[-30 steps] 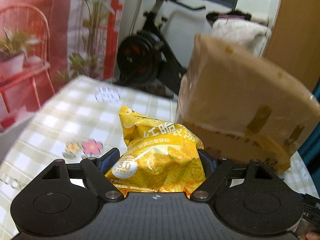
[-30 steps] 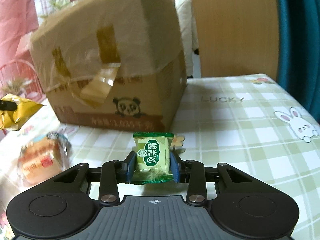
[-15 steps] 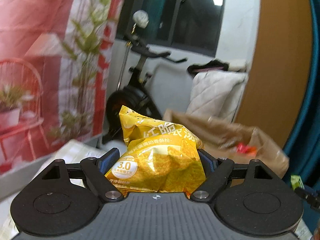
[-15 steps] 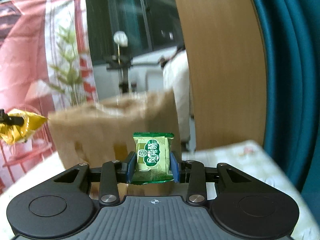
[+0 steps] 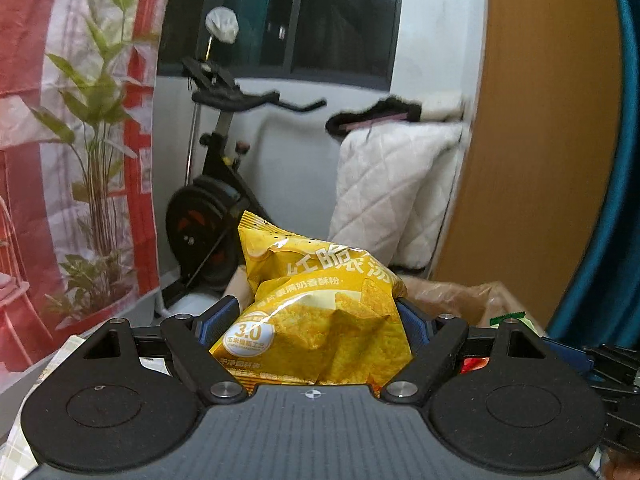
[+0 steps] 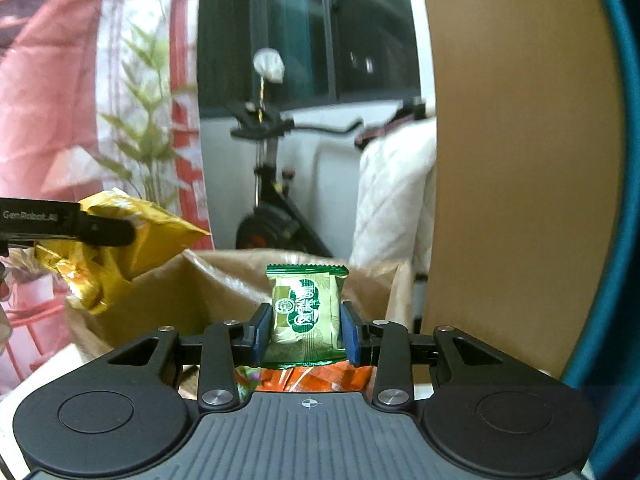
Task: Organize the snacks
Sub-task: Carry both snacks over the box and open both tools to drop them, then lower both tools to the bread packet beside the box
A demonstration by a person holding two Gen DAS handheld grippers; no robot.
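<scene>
My left gripper (image 5: 316, 320) is shut on a puffy yellow snack bag (image 5: 320, 320), its blue pads pressing both sides. A small green snack packet (image 6: 306, 314) stands upright in my right gripper (image 6: 306, 334), which is shut on it. Both are raised above an open cardboard box (image 6: 168, 292) with plastic-taped flaps; orange packets (image 6: 316, 376) show inside it, under the green packet. In the right wrist view the yellow snack bag (image 6: 120, 248) hangs over the box's left edge, held by the left gripper's fingers (image 6: 80, 226). In the left wrist view the cardboard box (image 5: 468, 300) lies just beyond the bag.
A checked tablecloth (image 5: 24, 436) shows at the lower left. Behind the box stand an exercise bike (image 5: 216, 208), a white quilted cushion (image 5: 396, 196), a wooden panel (image 6: 512, 160) and a teal curtain (image 5: 604, 220). A red-and-white plant poster (image 5: 60, 120) covers the left wall.
Both grippers have risen from table level to above the box's open top, each still holding its snack. The box's side has dropped out of view and its inside now shows.
</scene>
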